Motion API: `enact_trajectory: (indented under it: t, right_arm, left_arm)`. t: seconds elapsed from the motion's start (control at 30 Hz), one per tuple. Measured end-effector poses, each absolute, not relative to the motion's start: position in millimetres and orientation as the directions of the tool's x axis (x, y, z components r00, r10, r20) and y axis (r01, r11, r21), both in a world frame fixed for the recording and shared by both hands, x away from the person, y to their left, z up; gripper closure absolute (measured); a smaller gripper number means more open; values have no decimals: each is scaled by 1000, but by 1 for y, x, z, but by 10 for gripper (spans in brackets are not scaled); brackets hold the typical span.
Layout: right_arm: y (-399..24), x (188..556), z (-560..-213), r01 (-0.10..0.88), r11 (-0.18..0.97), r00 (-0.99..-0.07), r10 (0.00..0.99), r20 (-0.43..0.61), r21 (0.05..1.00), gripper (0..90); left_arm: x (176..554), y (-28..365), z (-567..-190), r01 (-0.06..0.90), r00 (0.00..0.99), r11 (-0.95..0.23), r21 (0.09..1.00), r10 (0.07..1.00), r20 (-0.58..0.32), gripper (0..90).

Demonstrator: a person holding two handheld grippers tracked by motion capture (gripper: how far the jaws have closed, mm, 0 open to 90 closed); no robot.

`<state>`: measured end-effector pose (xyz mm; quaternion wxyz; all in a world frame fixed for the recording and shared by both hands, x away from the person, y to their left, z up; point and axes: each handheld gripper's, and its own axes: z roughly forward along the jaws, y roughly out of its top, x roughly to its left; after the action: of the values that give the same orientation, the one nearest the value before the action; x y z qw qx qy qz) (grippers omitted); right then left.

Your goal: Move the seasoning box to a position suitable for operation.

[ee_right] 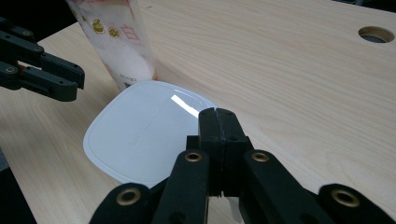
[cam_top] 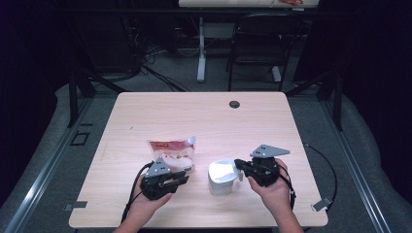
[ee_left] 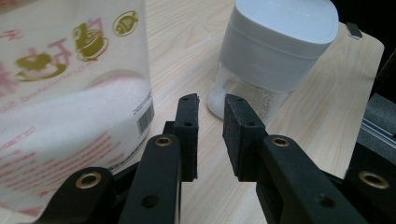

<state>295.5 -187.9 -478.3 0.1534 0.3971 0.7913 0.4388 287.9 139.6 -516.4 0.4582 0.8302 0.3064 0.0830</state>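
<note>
High view: pouch (cam_top: 171, 152) lies on the wood surface (cam_top: 204, 116), left of centre, w/ the left gripper (cam_top: 179, 178) just at its near edge. White-lidded jar (cam_top: 222, 177) stands to its right, touching or just beside the right gripper (cam_top: 238, 165); can't tell which from here.

Left gripper view: its fingers (ee_left: 187, 122) are partly open w/ a narrow gap and nothing between them. The pouch is right beside the left finger. It's clear film w/ white powder or granules inside, so prob. soft, saggy and slippery; weight shifts when lifted. Best taken at the top seam or spout, not the belly. Jar has a clear base and an opaque white lid; rigid, smooth, prob. light. Grip across the lid's sides.

Right gripper view: fingers (ee_right: 218, 122) pressed together, nothing held, hovering over the jar lid's edge.

Writing: pouch has red/pink print, gold teacup logos, a fish emblem and a barcode; text looks East Asian, not legible. Faint embossing on lid, unreadable.
</note>
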Motion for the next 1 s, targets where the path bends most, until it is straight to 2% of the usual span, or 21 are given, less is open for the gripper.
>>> enact_trajectory:
  t: [0.33,0.77,1.0]
  right_arm:
    - [-183,294,-481,483,321,-650,754,88,814,900]
    - [-188,295,-485,492,282,-642,756,124,824,900]
    - [-188,294,-485,495,272,-640,757,134,826,900]
  left_arm:
    - [290,124,-513,418,819,-408,812,556,-142,794]
    - [292,109,-511,413,838,-419,808,522,-158,883]
    - [293,99,-511,396,856,-438,807,494,-152,900]
